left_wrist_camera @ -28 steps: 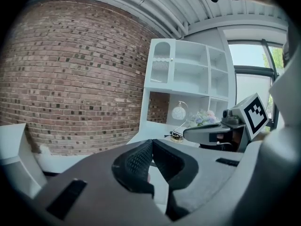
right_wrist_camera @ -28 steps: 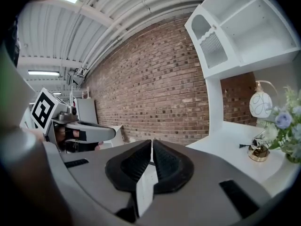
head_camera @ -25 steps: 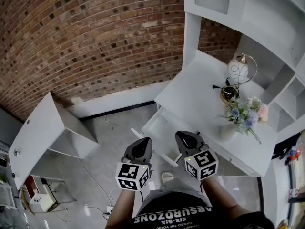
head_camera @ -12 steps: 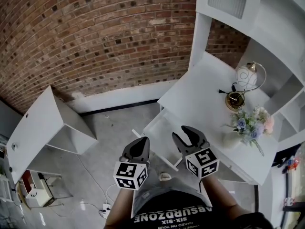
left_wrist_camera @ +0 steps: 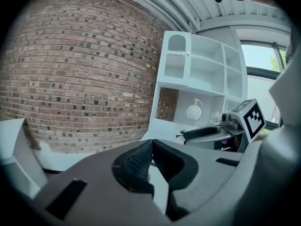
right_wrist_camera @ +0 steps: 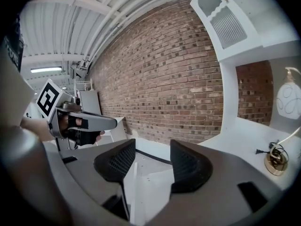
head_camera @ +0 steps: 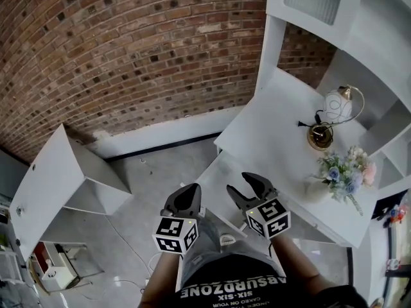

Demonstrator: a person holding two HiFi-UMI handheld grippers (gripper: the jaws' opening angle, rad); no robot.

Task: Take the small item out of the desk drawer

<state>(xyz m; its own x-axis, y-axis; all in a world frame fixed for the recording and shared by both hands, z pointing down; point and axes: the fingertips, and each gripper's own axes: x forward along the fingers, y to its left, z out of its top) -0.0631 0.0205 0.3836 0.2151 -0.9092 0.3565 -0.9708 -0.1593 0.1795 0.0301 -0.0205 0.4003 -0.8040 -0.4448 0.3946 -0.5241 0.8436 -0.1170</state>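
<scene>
Right claw [head_camera: 243, 186] was shut a second ago, now opening, empty; left claw [head_camera: 185, 196] pressed together. Descend squarely into drawer [head_camera: 215, 171].

1. The white surface [head_camera: 270, 127] stands against a brick wall [head_camera: 128, 56].
2. A lamp [head_camera: 319, 136] with a brass base sits on it, and what looks like a black plug [head_camera: 300, 123] lies just beside the lamp.
3. A vase of pastel flowers [head_camera: 343, 172] stands near the lamp.
4. Its drawer [head_camera: 221, 175] hangs open above the grey floor [head_camera: 148, 178].
</scene>
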